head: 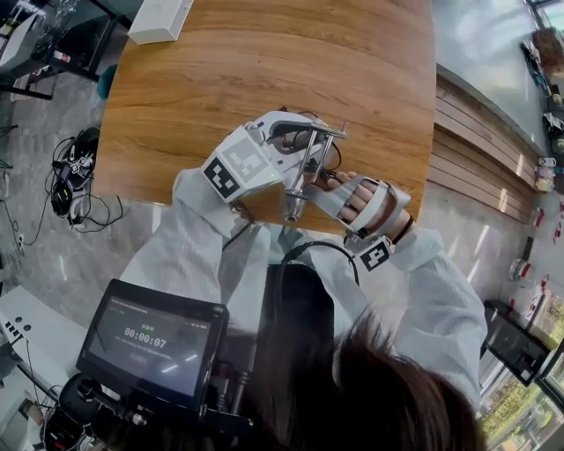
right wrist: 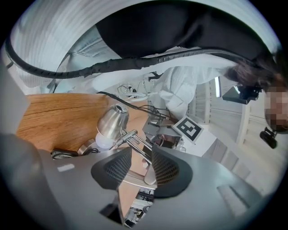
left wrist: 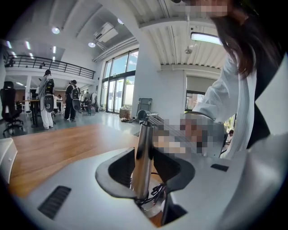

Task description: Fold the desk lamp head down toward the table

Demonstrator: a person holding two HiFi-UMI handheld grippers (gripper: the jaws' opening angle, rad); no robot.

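A metal desk lamp stands near the front edge of the wooden table [head: 264,62]. Its thin arm rods [head: 310,163] show between both grippers in the head view. My left gripper [head: 282,145] is shut on the lamp's upright steel post [left wrist: 143,152], which runs up between its dark pads [left wrist: 121,168]. My right gripper [right wrist: 141,164] comes in from the right [head: 330,189] and is shut on the arm rods [right wrist: 137,146]. Beyond them the silver lamp head [right wrist: 111,122] tilts downward, its white bulb [right wrist: 102,140] just above the round base [right wrist: 87,147].
A white box [head: 160,19] lies at the table's far edge. A black cable [right wrist: 63,154] rests on the wood beside the base. A screen [head: 154,339] hangs at the person's chest. Cables [head: 75,176] lie on the floor to the left. People [left wrist: 47,101] stand far off.
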